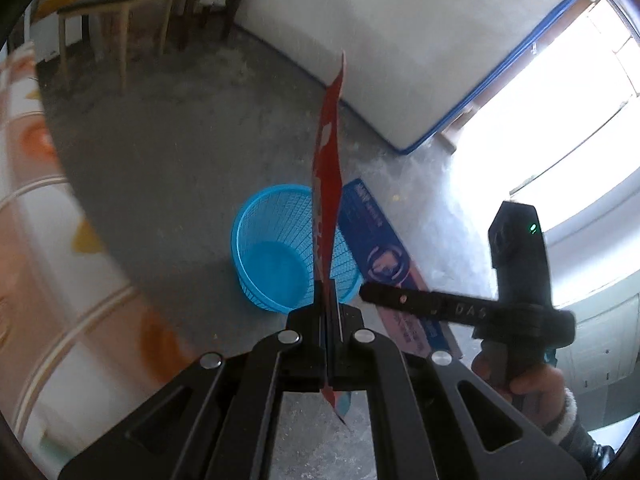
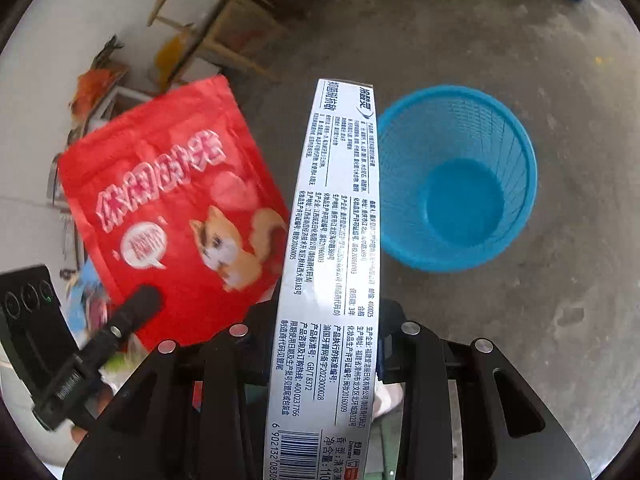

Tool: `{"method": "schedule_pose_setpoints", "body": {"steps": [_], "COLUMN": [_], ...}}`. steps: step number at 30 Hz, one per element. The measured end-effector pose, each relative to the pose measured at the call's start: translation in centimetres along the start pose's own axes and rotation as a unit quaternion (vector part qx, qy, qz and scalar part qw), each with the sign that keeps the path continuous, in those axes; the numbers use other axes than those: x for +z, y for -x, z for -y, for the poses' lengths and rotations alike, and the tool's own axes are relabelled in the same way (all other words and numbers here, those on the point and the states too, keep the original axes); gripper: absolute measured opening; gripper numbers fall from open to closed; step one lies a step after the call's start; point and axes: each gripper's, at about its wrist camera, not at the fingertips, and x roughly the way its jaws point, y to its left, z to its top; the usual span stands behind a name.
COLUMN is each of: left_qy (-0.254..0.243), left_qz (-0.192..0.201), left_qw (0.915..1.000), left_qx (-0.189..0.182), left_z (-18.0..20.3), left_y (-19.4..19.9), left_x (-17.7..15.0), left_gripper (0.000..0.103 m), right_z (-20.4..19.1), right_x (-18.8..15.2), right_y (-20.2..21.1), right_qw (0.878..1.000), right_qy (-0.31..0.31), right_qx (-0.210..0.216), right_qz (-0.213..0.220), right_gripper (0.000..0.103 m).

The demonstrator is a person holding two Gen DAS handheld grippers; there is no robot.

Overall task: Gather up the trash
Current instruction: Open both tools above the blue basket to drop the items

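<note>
Grey concrete floor (image 2: 520,340) lies bare on every side of the blue basket (image 2: 456,180), which stands upright and looks empty, with open room all around its rim. Beyond it a white mattress (image 1: 400,60) leans along the wall, and wooden stools (image 1: 120,12) stand well apart at the far side. Both hands hold trash above the floor near the basket. The left tool (image 1: 329,300) is clenched on a red pouch (image 1: 328,168), seen edge-on there, so its print shows only from the right wrist view. The right tool (image 2: 326,344) grips a long toothpaste box (image 2: 332,240) by its lower part; the box hides its fingertips, and the frame cuts off the box's lower end. Glare from the doorway washes out the right side of the left view.
</note>
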Motion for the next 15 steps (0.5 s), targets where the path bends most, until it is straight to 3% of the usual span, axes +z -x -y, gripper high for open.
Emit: {"method": "schedule_pose_setpoints", "body": {"steps": [3, 4, 5, 7, 10, 15], "left_qy": [-0.012, -0.015, -0.016, -0.009, -0.009, 0.012], "left_qz": [0.013, 0.021, 0.024, 0.036, 0.042, 0.051], "left_qw": [0.9997, 0.9994, 0.9991, 0.9985, 0.9988, 0.9985], "left_qx": [0.014, 0.024, 0.031, 0.04, 0.025, 0.015], "left_z": [0.2, 0.2, 0.4, 0.2, -0.4, -1.4], "left_y": [-2.1, -2.6, -2.6, -2.3, -1.4, 0.9], "left_x": [1.5, 1.9, 1.8, 1.3, 0.2, -0.4], "left_gripper": [0.002, 0.011, 0.027, 0.046, 0.047, 0.047], "right_z": [1.8, 2.7, 2.6, 4.6, 5.6, 6.1], "right_x": [2.6, 3.4, 4.0, 4.5, 4.0, 2.1], "right_y": [-1.4, -1.8, -3.1, -3.7, -4.3, -5.1], "right_qw": [0.999, 0.998, 0.997, 0.995, 0.993, 0.993], "right_qy": [-0.038, -0.055, -0.069, -0.087, -0.108, -0.09], "right_qx": [-0.011, -0.011, -0.018, -0.039, -0.043, -0.067], "right_qz": [0.016, 0.024, 0.032, 0.038, 0.035, 0.023], "right_gripper": [0.046, 0.061, 0.065, 0.065, 0.065, 0.065]}}
